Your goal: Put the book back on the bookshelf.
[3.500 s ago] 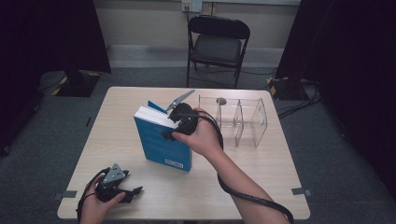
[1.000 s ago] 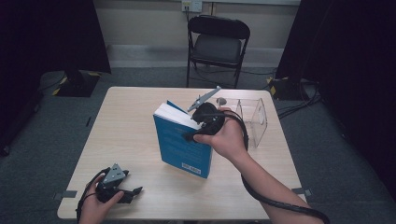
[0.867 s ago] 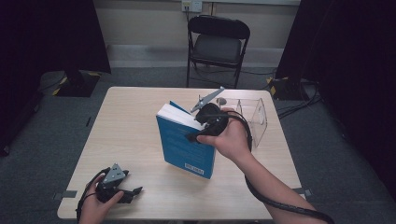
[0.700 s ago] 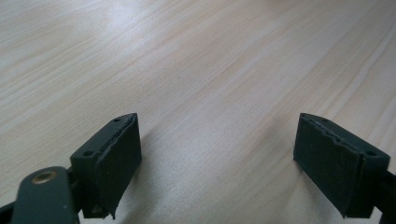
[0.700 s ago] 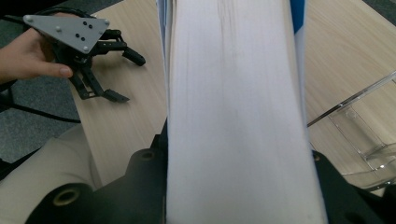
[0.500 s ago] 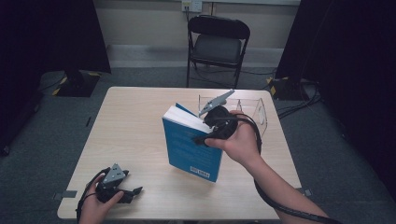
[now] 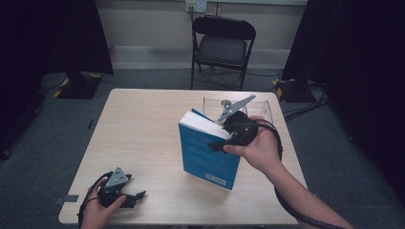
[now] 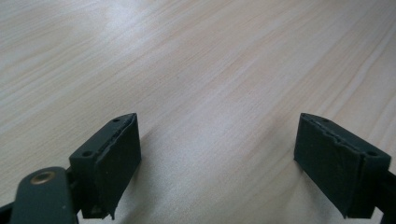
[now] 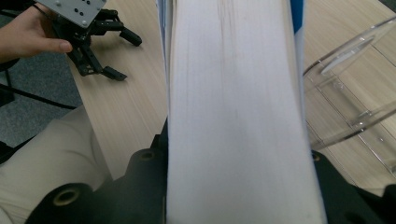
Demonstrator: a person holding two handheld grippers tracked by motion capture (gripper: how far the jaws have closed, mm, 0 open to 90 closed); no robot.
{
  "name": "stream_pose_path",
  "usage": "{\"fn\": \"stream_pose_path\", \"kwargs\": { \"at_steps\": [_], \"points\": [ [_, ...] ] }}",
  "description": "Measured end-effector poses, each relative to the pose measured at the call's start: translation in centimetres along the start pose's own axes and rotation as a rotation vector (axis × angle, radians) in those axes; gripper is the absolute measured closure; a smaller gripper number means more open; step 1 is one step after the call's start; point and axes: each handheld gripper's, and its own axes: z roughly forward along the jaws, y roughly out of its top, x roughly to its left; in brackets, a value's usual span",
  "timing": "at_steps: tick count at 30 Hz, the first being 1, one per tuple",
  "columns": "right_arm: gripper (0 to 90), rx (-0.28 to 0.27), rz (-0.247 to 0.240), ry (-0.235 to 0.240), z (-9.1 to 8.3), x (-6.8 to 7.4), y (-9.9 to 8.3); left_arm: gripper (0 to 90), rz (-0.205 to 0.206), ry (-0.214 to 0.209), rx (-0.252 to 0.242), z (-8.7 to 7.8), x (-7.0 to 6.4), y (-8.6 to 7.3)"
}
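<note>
A thick blue-covered book (image 7: 206,151) stands nearly upright above the light wood table (image 7: 143,129), right of centre. My right gripper (image 7: 220,141) is shut on it, jaws clamped across the block of white pages (image 9: 233,116). A clear plastic divider rack (image 7: 260,107) stands just behind the book at the table's right. My left gripper (image 7: 136,198) rests at the table's near left corner, open, with bare wood between its fingers (image 8: 116,161). From the right gripper view, the left gripper (image 9: 112,51) sits far off in a hand.
A black folding chair (image 7: 222,45) stands beyond the table's far edge. The clear rack (image 9: 355,98) lies close to the book's right side. Cables trail from both grippers. Grey carpet surrounds the table.
My right gripper has carried the book to the right across the table, toward the clear rack. The left gripper has stayed still.
</note>
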Motion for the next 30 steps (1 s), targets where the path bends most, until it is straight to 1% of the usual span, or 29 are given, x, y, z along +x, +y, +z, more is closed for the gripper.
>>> {"fn": "stream_pose_path", "kwargs": {
  "at_steps": [5,8,10,14,15,17,20,21,22,23,26,27,30],
  "points": [
    [61.9,-0.002,0.03,-0.001,-1.0,-0.5,-1.0,14.3,0.0,0.0,0.0,0.0,0.0,0.0],
    [61.9,-0.005,0.021,-0.014,-1.5,-0.7,-1.5,14.4,0.0,0.0,0.001,0.0,0.0,0.0],
    [61.9,-0.009,0.043,-0.024,-1.9,-1.0,-2.0,14.4,0.0,0.0,0.0,0.0,0.0,0.0],
    [61.9,-0.007,0.048,-0.029,-2.2,-1.2,-2.4,14.3,0.0,0.0,0.0,0.0,0.0,0.0],
    [61.9,-0.005,0.059,-0.03,-2.4,-1.3,-2.6,14.3,0.0,0.0,0.0,0.0,0.0,0.0],
    [61.9,-0.009,0.05,-0.034,-2.5,-1.3,-2.8,14.3,0.0,0.0,0.001,0.0,0.0,0.0],
    [61.9,-0.009,0.059,-0.036,-3.0,-1.5,-3.1,14.4,0.0,0.0,0.0,0.0,0.0,0.0],
    [61.9,-0.015,0.07,-0.033,-3.1,-1.7,-3.3,14.3,0.0,0.0,0.001,0.0,0.0,0.0],
    [61.9,-0.017,0.073,-0.033,-3.2,-1.7,-3.5,14.4,-0.011,-0.006,-0.002,0.0,-0.1,0.0],
    [61.9,-0.02,0.067,-0.038,-3.2,-1.8,-3.6,14.3,-0.01,-0.005,-0.001,0.0,-0.1,0.0],
    [61.9,-0.02,0.074,-0.042,-3.5,-2.0,-4.0,14.3,-0.01,-0.005,-0.001,0.0,-0.1,0.0],
    [61.9,-0.027,0.075,-0.036,-3.5,-2.1,-4.1,14.3,-0.01,-0.005,-0.001,0.0,-0.1,0.0],
    [61.9,-0.022,0.082,-0.04,-3.7,-2.2,-4.5,14.3,-0.01,-0.005,-0.001,0.0,-0.1,0.0]
  ]
}}
